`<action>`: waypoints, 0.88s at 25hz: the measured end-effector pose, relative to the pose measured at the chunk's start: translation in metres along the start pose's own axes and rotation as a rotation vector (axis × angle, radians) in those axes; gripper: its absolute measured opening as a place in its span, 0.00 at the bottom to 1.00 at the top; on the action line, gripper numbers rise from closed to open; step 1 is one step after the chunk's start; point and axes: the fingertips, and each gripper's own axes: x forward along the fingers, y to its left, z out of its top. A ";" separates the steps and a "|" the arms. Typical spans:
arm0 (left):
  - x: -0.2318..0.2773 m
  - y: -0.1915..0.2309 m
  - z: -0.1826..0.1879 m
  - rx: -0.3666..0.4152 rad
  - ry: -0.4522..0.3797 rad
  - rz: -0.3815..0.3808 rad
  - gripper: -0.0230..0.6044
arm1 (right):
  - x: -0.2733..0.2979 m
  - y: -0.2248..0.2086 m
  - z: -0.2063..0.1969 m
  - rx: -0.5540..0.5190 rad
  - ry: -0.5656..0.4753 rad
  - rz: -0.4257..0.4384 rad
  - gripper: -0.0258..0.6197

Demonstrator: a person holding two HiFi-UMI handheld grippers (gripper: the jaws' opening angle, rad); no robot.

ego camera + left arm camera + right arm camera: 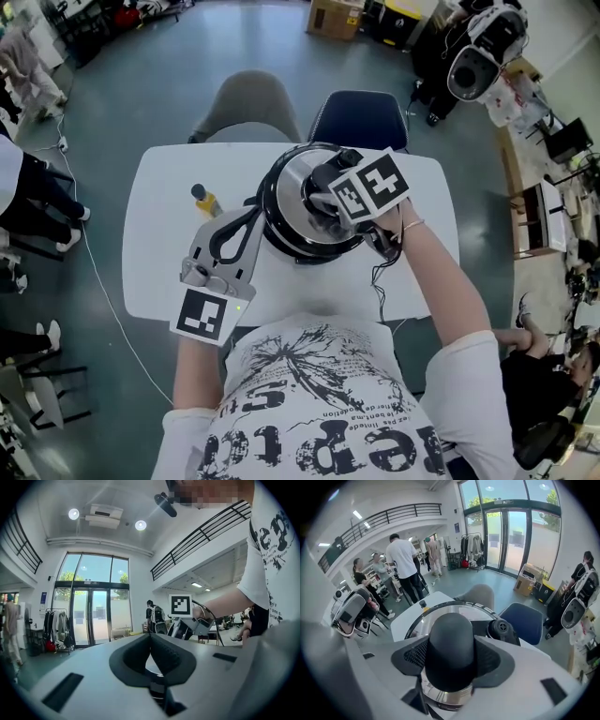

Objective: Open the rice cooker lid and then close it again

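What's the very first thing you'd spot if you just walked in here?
The big shiny rice cooker in the middle of the white table, with the right gripper clamped on its black lid knob. The left gripper sits shut beside it, near a little yellow bottle.

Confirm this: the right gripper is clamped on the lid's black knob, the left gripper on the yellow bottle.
Wrong on the left gripper: the left gripper view shows its fingers shut on nothing, and the yellow bottle stands free on the table. The right gripper is clamped on the lid's black knob.
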 end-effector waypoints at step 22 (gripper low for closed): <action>-0.005 -0.147 0.010 -0.015 0.063 0.092 0.06 | -0.104 -0.049 -0.152 -0.032 0.004 0.024 0.49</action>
